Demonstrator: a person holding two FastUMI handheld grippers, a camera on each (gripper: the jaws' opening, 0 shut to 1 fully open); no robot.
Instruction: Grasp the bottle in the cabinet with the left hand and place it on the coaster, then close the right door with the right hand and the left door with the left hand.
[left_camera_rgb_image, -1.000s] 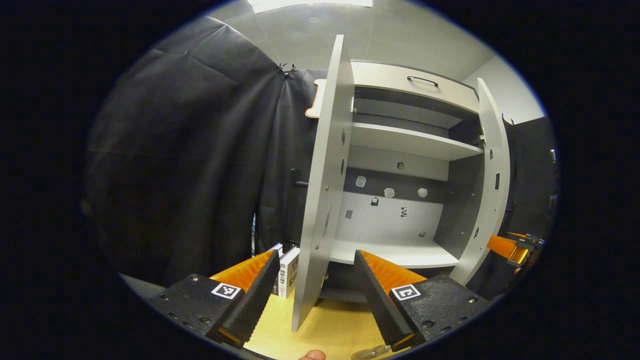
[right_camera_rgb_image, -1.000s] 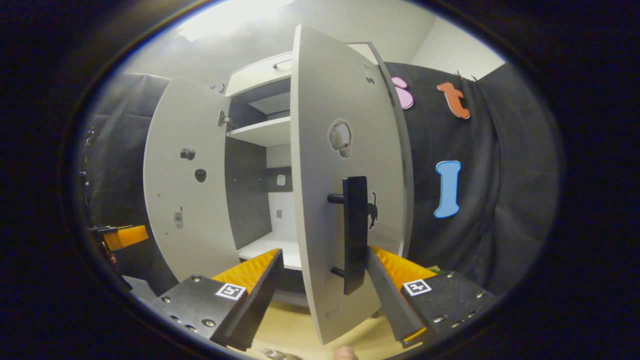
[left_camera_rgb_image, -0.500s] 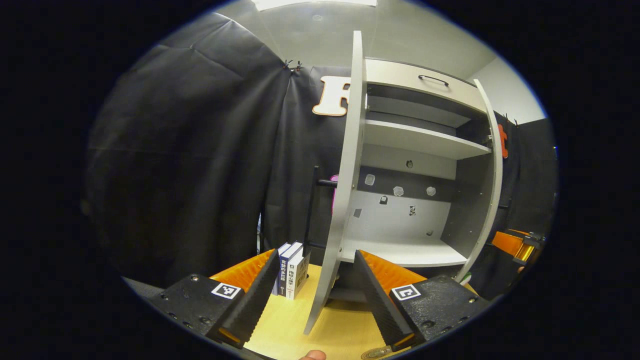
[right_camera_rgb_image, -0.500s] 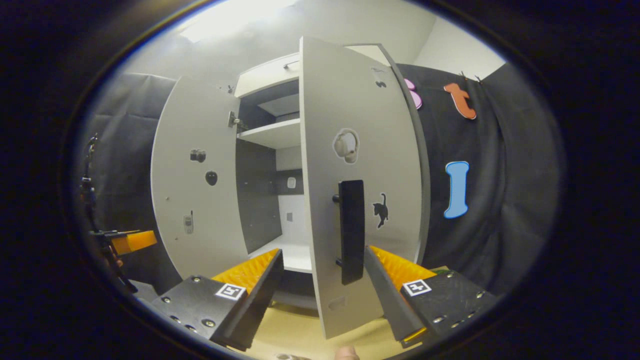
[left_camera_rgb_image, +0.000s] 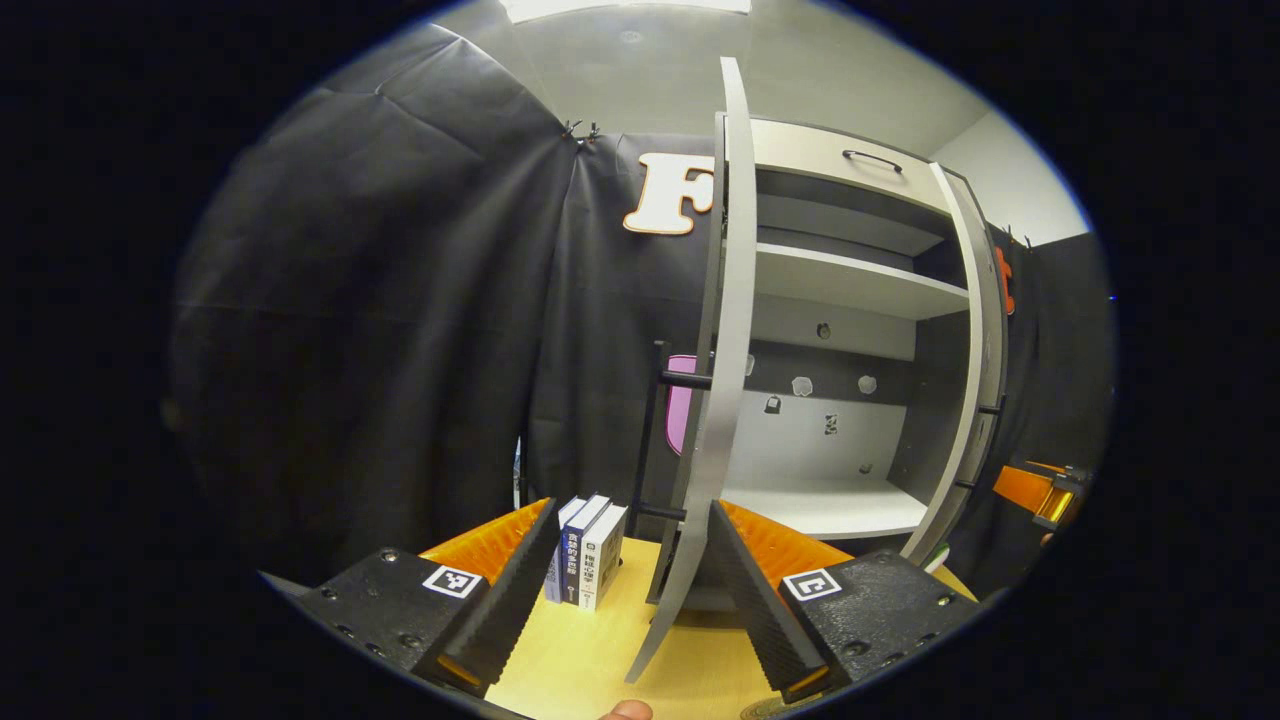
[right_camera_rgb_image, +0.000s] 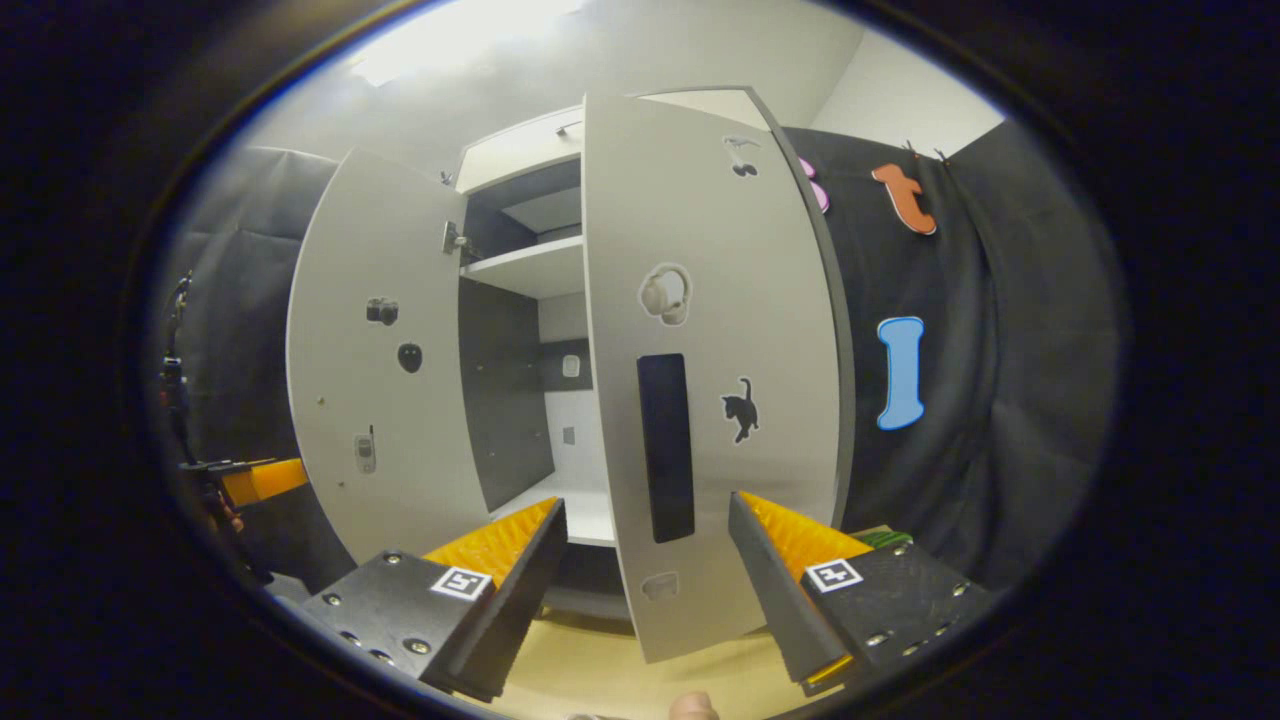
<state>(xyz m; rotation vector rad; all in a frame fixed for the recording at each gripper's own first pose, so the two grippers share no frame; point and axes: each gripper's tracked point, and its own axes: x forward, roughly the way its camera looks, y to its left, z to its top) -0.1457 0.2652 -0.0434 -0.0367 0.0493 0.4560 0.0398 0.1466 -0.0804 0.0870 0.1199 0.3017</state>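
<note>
- Two cabinet doors are standing ajar before you: in the left gripper view the left door (left_camera_rgb_image: 715, 380) is showing nearly edge-on, and the right door (left_camera_rgb_image: 965, 370) is curving at the far side of the cabinet (left_camera_rgb_image: 830, 300).
- You are holding the left gripper (left_camera_rgb_image: 630, 590) with its fingers spread wide apart; the lower edge of the left door is hanging between them, with open room on either side and neither finger touching it.
- Your right gripper (right_camera_rgb_image: 645, 590) is likewise gaping, its fingers flanking the lower edge of the right door (right_camera_rgb_image: 710, 330) without pressing on it.
- Bare yellow tabletop (left_camera_rgb_image: 590, 660) is lying under the left door's bottom corner.
- Standing books (left_camera_rgb_image: 585, 550) are sitting on the table just left of that door, near the left finger.
- Inside, the lower shelf (left_camera_rgb_image: 820, 505) and the upper shelf (left_camera_rgb_image: 850, 280) are lying bare; the bottle cannot be made out in either view.
- At the bottom rim of the left gripper view, a round edge that may be the coaster (left_camera_rgb_image: 765, 708) is peeking in, too cropped to confirm.
- In the right gripper view you are facing the right door's outer face, its dark handle (right_camera_rgb_image: 667, 445) and stickers, plus the inner face of the left door (right_camera_rgb_image: 385, 360).
- In the left gripper view you are seeing the drawer handle (left_camera_rgb_image: 872, 158) above.
- Each view is catching the other gripper's tip at its margin: (left_camera_rgb_image: 1035, 492) and (right_camera_rgb_image: 255, 478).
</note>
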